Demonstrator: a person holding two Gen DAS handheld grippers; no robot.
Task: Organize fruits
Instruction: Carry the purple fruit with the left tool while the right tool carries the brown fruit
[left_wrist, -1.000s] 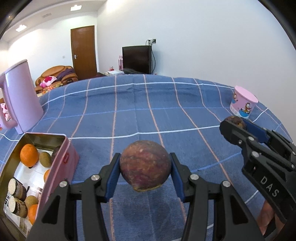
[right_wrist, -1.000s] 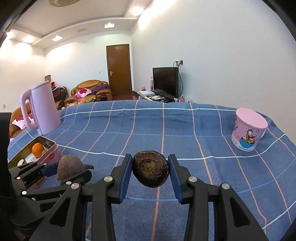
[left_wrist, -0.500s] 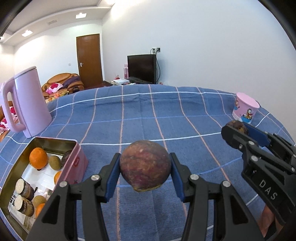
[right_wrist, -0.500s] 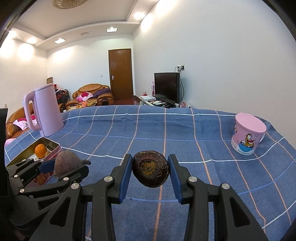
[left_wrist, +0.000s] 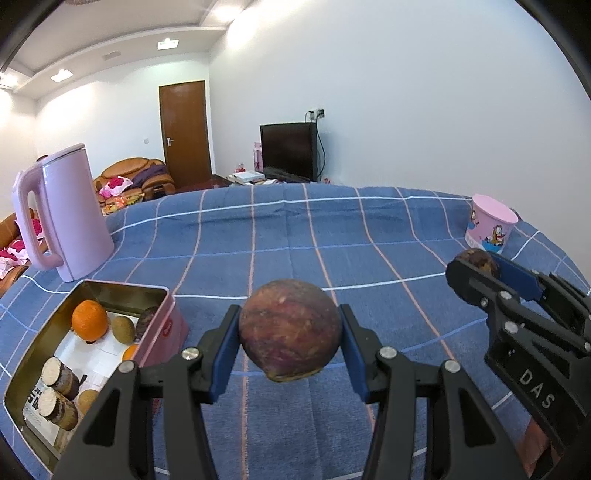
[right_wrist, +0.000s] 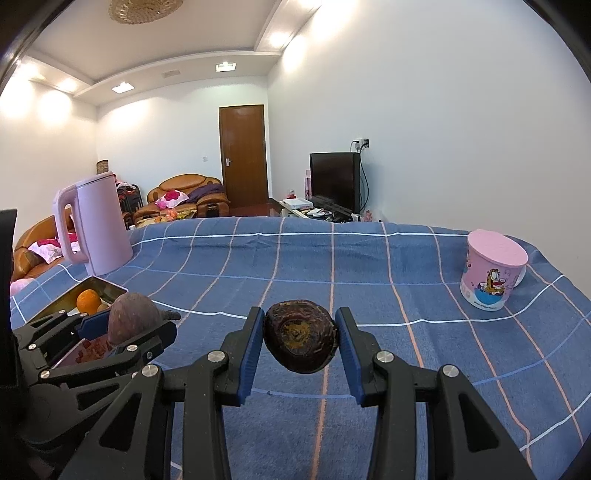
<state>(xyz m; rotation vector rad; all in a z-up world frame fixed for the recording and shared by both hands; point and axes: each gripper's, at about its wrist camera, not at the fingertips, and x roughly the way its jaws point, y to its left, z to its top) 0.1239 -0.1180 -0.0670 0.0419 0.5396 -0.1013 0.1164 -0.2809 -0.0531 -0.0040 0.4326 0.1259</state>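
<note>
blue checked cloth (left_wrist: 288, 236) covers the table, with a pink kettle (left_wrist: 70, 214) and a pink cartoon cup (left_wrist: 489, 229) standing well apart near its far edge, and an open pink tin (left_wrist: 162, 325) at the near left, partly cut off by the left view's edge, holding an orange (left_wrist: 89, 319), kiwis and other pieces too small to name. the left gripper (left_wrist: 290, 343) grips a round purplish-brown fruit (left_wrist: 290, 334) between its blue pads above the cloth, just beside the tin. the right gripper (right_wrist: 300, 343) clamps a smaller dark wrinkled fruit (right_wrist: 300, 341) whose kind is hard to tell, its underside hidden.
</note>
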